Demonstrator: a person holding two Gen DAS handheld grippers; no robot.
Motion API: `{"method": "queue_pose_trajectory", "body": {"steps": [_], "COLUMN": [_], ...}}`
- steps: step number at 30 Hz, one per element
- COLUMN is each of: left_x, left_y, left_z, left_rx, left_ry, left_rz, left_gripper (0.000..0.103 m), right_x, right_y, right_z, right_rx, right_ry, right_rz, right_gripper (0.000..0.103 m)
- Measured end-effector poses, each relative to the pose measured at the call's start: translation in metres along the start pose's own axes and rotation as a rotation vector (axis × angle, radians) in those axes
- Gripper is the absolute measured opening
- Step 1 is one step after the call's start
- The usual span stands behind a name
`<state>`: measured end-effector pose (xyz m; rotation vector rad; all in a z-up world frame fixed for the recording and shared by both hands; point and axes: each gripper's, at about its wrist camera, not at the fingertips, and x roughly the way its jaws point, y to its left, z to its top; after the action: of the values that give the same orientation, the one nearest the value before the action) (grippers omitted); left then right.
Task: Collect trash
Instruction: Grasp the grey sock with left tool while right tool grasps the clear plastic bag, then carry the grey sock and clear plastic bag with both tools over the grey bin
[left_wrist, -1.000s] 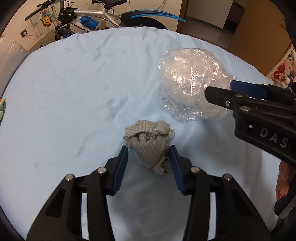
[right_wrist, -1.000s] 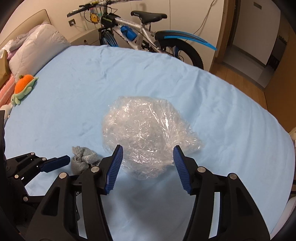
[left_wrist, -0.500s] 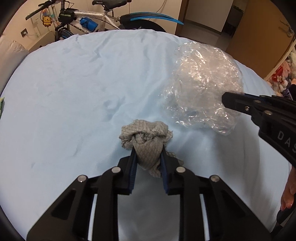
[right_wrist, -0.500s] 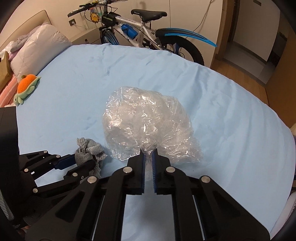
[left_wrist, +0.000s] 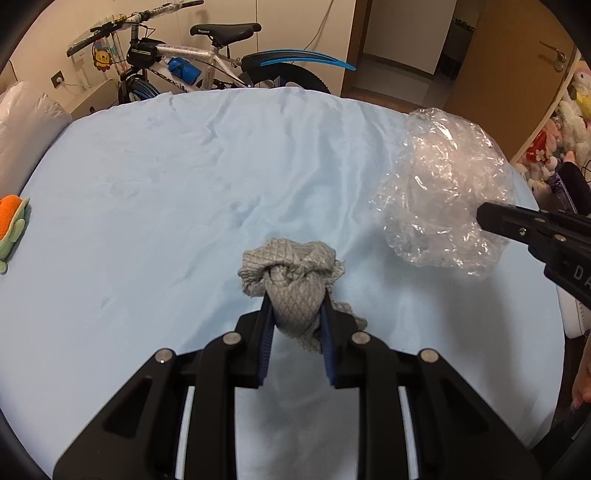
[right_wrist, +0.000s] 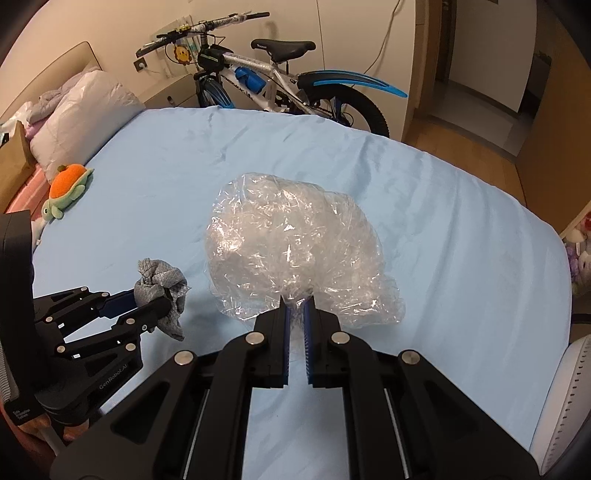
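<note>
Rag (left_wrist: 295, 284) (grey, knotted) sits clamped between the left gripper (left_wrist: 295, 317) fingers, above the middle of the bed (left_wrist: 147, 192) in the left wrist view. From the right wrist, the right gripper (right_wrist: 297, 306) fingers pinch the clear plastic bag (right_wrist: 295, 254), lifted off the sheet near the bed's centre.

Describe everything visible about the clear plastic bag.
The clear plastic bag is a crumpled, see-through bundle of thin film, puffed into a rounded lump with shiny creases. The right gripper pinches its near edge between shut blue pads, and it seems lifted just above the light blue bed sheet. It hangs to the right of the grey rag, not touching it.
</note>
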<state>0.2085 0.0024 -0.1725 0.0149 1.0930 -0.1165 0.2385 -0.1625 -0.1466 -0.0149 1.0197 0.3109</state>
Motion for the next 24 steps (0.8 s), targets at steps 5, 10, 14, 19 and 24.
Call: {"method": "queue_pose_trajectory", "body": {"steps": [5, 10, 14, 19, 24], "left_x": [-0.036, -0.07, -0.098, -0.127, -0.15], "left_y": [-0.009, -0.017, -0.03, -0.052, -0.086], "left_z": [-0.016, -0.031, -0.045, -0.057, -0.063], "left_rx": [0.032, 0.065, 0.107, 0.172, 0.252], "left_ry": [-0.027, -0.053, -0.074, -0.109, -0.135], "left_rz": [-0.005, -0.016, -0.02, -0.036, -0.071], "left_gripper": [0.023, 0.023, 0.023, 0.023, 0.023], "right_x": [-0.031, -0.064, -0.095, -0.138, -0.187], "right_y": [-0.007, -0.01, -0.017, -0.038, -0.069], "right_z": [-0.022, -0.045, -0.067, -0.093, -0.118], "right_rx": [0.048, 0.069, 0.086, 0.129, 0.174], "right_ry": [-0.016, -0.036, -0.057, -0.093, -0.138], "right_rz": [0.009, -0.005, -0.025, -0.061, -0.109], "right_gripper": [0.006, 0.006, 0.006, 0.006, 0.006]}}
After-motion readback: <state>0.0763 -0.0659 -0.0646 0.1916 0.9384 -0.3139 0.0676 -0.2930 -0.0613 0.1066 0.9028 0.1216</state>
